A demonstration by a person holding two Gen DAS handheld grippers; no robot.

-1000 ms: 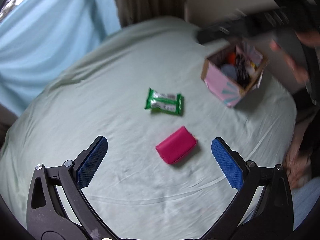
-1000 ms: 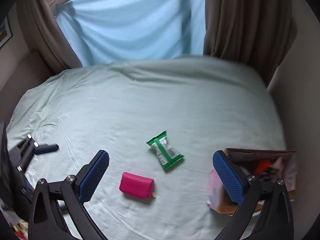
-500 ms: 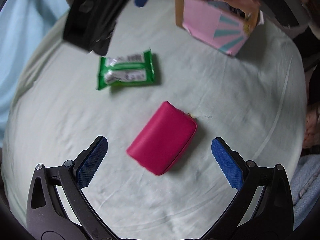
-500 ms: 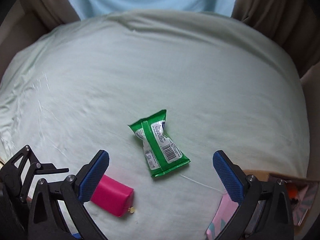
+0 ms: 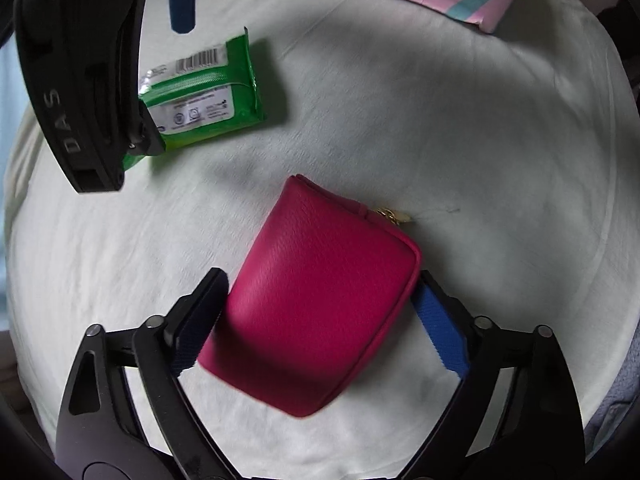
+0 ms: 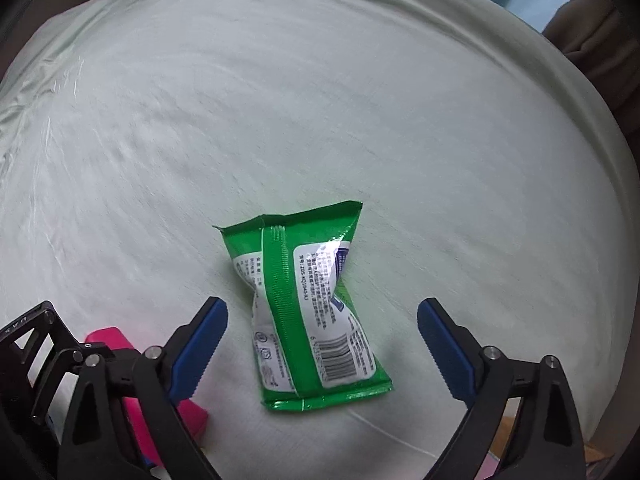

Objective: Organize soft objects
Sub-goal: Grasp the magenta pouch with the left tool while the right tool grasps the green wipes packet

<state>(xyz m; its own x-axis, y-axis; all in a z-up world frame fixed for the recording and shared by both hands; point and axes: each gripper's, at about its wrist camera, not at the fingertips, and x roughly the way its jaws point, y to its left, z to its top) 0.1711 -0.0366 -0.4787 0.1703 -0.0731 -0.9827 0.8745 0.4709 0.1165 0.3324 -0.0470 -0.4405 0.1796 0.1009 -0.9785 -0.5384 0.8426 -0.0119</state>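
Tongs closing: left tongs (image 5: 320, 304) straddle pouch (image 5: 316, 296), right tongs (image 6: 322, 316) straddle packet (image 6: 308, 304).

Home bedroom: sheeted bed (image 6: 320, 100), curtains (image 6: 592, 32).

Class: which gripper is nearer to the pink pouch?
Left. The left gripper has its jaws either side of the pink pouch; the right gripper straddles the green packet beside it.

The pink pouch (image 5: 320, 292) looks like grained matt leather, the green packet (image 6: 304, 304) glossy plastic film, the bedsheet (image 6: 280, 100) soft matt cloth.
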